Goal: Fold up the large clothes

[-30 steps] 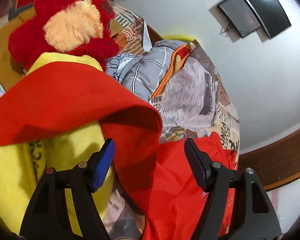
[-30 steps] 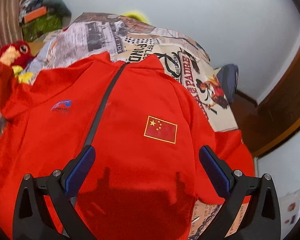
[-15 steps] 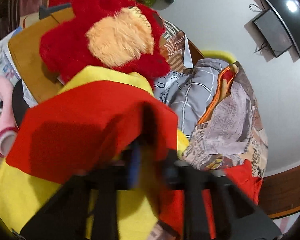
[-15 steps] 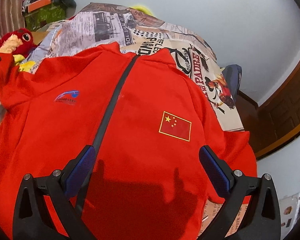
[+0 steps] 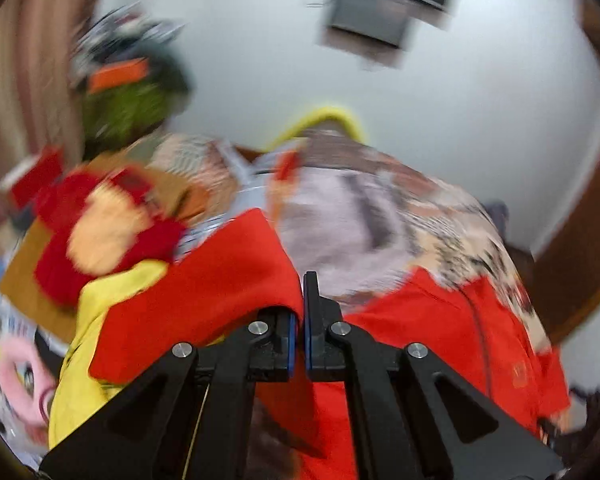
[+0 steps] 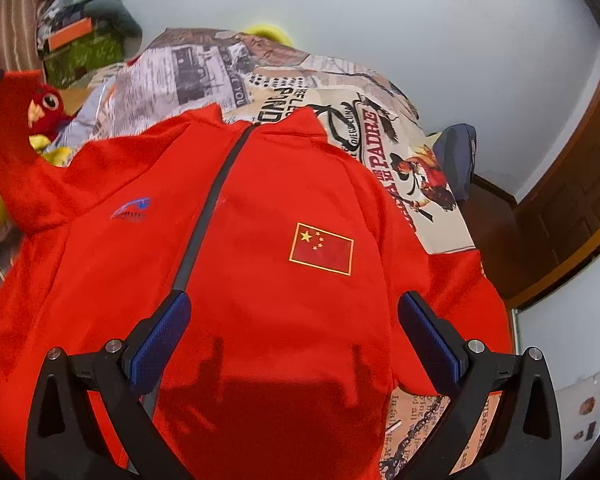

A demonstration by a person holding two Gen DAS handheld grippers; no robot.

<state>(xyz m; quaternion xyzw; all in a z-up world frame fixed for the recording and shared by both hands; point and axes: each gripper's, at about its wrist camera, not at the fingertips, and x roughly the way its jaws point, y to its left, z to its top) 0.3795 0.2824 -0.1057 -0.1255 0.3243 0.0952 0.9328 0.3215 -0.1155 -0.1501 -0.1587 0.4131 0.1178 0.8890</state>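
Left tongs clamp the red jacket's lifted sleeve; right tongs gape apart

My left gripper, low in the frame's centre, is clamped tight on red cloth. My right gripper hangs wide apart, pads bare.

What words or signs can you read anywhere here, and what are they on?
"PADRE": bedspread, upside down.
"YOU": bedspread's newspaper print, upside down.
Red flag with yellow stars, no words: jacket chest.
Blue logo on jacket: lettering too small.
Other bedspread print: unreadable.
Left wrist view: blurred.
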